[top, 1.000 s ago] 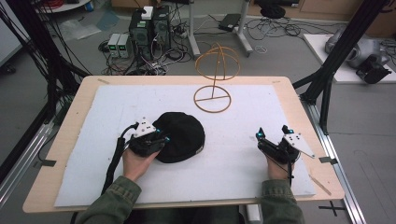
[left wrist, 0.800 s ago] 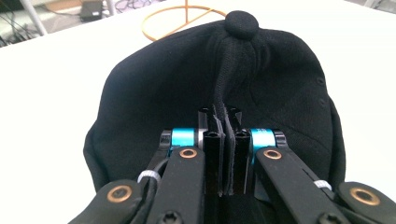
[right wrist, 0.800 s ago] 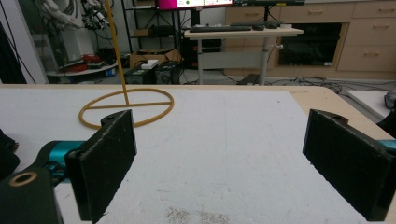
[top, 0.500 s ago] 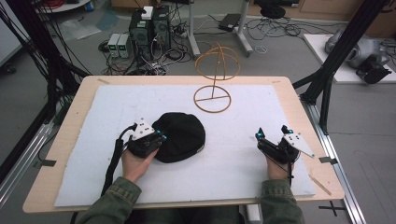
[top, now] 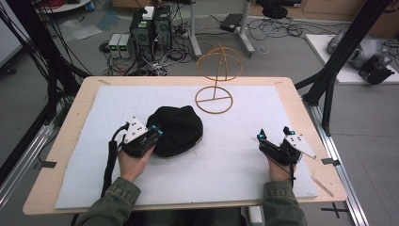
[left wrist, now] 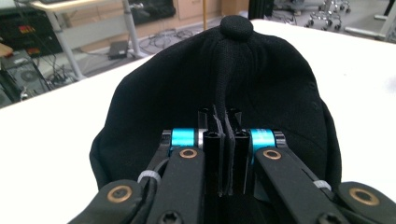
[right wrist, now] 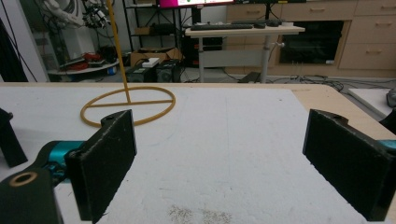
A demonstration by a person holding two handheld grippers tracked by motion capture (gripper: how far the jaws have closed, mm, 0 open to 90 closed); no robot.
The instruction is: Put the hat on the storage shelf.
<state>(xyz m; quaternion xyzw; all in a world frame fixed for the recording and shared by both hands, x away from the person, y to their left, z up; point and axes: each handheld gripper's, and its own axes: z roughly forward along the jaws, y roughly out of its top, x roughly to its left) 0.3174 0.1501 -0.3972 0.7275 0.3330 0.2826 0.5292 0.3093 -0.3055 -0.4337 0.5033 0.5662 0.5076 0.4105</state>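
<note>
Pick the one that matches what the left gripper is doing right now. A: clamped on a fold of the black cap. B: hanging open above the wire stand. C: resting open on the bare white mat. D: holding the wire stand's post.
A: in the left gripper view the left gripper has its jaws pressed together on a pinched ridge of the black cap.

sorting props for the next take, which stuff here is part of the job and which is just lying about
In use:
- black cap, pinched by the left gripper
- wire hat stand, likely its target
- right gripper, open, idle

Lying about:
- computers and cables on the floor
</note>
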